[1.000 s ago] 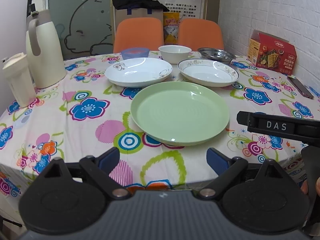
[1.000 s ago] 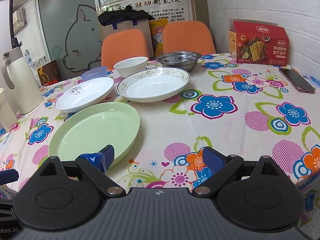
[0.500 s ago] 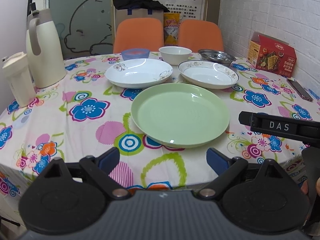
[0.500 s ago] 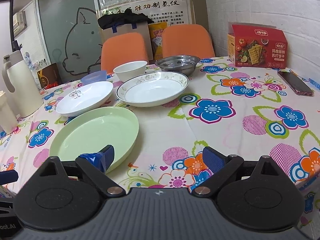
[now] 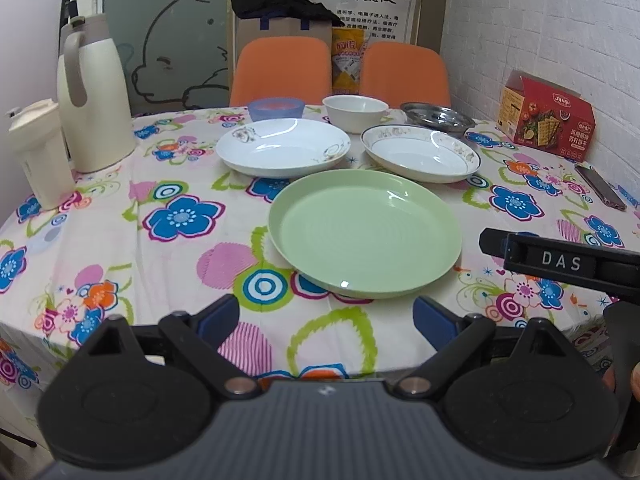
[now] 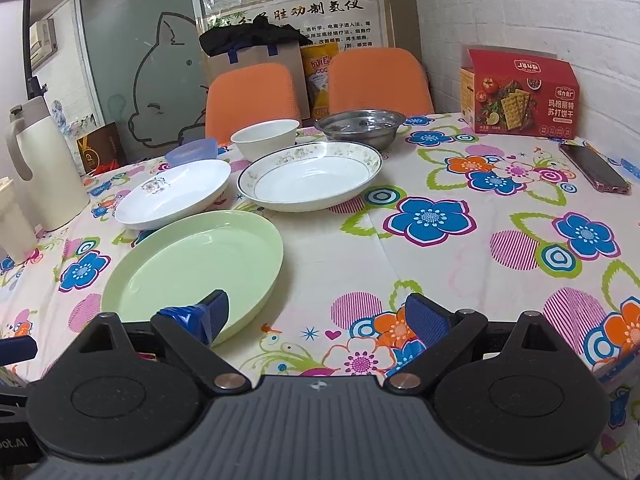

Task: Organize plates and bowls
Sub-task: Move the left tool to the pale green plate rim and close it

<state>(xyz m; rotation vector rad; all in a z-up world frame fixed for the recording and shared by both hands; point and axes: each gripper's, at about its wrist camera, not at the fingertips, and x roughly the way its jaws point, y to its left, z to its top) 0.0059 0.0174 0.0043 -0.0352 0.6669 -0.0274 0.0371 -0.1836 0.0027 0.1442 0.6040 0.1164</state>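
A light green plate (image 5: 364, 232) (image 6: 192, 272) lies nearest on the flowered table. Behind it stand a white plate with a flower mark (image 5: 282, 146) (image 6: 174, 194) and a white plate with a patterned rim (image 5: 420, 154) (image 6: 310, 176). Further back are a blue bowl (image 5: 276, 108) (image 6: 193, 151), a white bowl (image 5: 354, 112) (image 6: 265, 138) and a steel bowl (image 5: 438, 118) (image 6: 360, 126). My left gripper (image 5: 326, 316) is open and empty, just short of the green plate. My right gripper (image 6: 320, 312) is open and empty at the green plate's right edge.
A cream thermos (image 5: 94, 96) and a cream cup (image 5: 38, 152) stand at the table's left. A red cracker box (image 6: 520, 94) and a phone (image 6: 596, 172) lie at the right by the brick wall. Two orange chairs (image 5: 280, 70) stand behind the table.
Both views have shifted slightly; the table and plates sit a little lower in frame. No plate or bowl has moved. Both grippers stay open.
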